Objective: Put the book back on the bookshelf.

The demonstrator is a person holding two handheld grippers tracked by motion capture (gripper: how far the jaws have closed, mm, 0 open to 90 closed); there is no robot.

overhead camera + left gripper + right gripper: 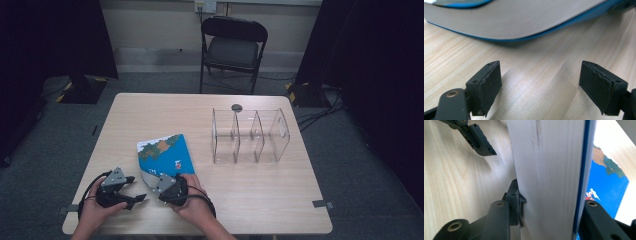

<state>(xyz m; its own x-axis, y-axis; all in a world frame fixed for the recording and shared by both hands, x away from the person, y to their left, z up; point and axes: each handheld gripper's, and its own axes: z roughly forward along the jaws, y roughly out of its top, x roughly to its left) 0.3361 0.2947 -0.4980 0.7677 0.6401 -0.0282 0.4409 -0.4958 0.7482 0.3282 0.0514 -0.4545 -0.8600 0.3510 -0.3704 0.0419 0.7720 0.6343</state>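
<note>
A thick book (165, 152) with a blue cover showing a green and brown map picture lies near the front left of the wooden table. My right gripper (167, 186) is shut on the book's near edge; in the right gripper view its jaws clamp the white page block (549, 175) and the blue cover (606, 185). The near edge looks lifted off the table, with the page block (519, 17) curving up in the left gripper view. My left gripper (135, 192) stands open just left of the book, its fingertips (487, 85) wide apart over bare wood.
A clear acrylic organiser (250, 135) with three upright compartments stands right of the middle of the table (165, 107). A small dark round object (236, 107) lies behind it. A black folding chair (232, 47) stands beyond the far edge.
</note>
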